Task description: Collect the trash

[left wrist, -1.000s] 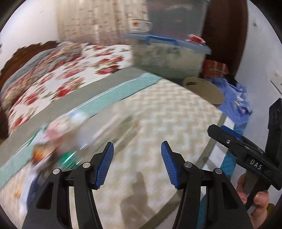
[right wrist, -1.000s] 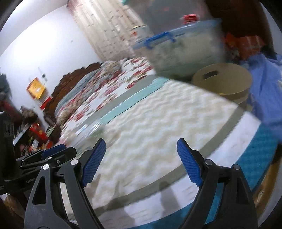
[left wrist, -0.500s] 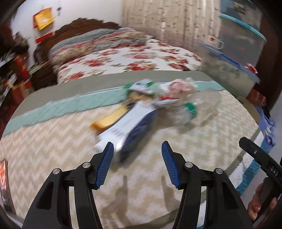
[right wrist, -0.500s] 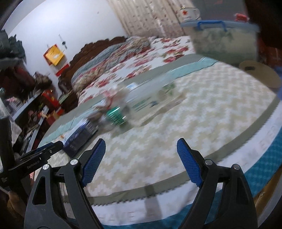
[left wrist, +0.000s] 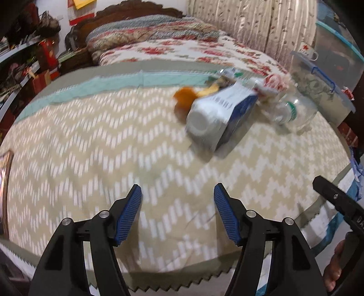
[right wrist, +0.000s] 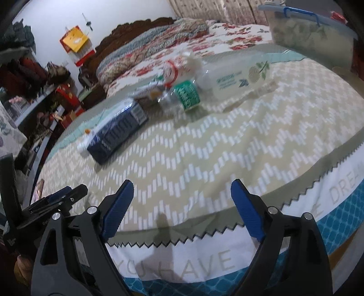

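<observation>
Left hand-held gripper (left wrist: 177, 210), black w/ blue ribbed pads, jaws spread wide, nothing between them; it hovers over the near part of a beige-and-white zigzag bed cover (left wrist: 95, 145). Right hand-held gripper (right wrist: 182, 209) same build, also released and empty, over the cover's near saw-tooth edge, above a white strip w/ grey lettering (right wrist: 182, 261).

Trash sits in one loose cluster on the cover, well apart from both grippers. In the left wrist view it's at approx 1 o'clock from the jaws: a white-and-dark-blue carton lying on its side (left wrist: 221, 113), round white cap facing the camera; an orange scrap, blurred, (left wrist: 183, 100) touching its far-left end at 11 o'clock; a crumpled clear plastic bottle w/ green label (left wrist: 289, 111) just beside the carton at 3 o'clock; a white-and-red crumpled wrapper (left wrist: 273, 83) behind, btwn carton and bottle.

In the right wrist view the cluster runs from 10 to 1 o'clock ahead of the jaws: carton nearest at 10 o'clock, bottle next to it, then a pale soft pack w/ leaf print (right wrist: 234, 79) lying flat at 1 o'clock, wrapper behind them. Motion blur hides finer detail.

Beyond the cover: floral red-and-white bedspread (left wrist: 182, 50), dark carved wooden headboard (left wrist: 127, 11). Clear lidded storage bin w/ blue handle (right wrist: 311, 34) at 2 o'clock on the far side.
</observation>
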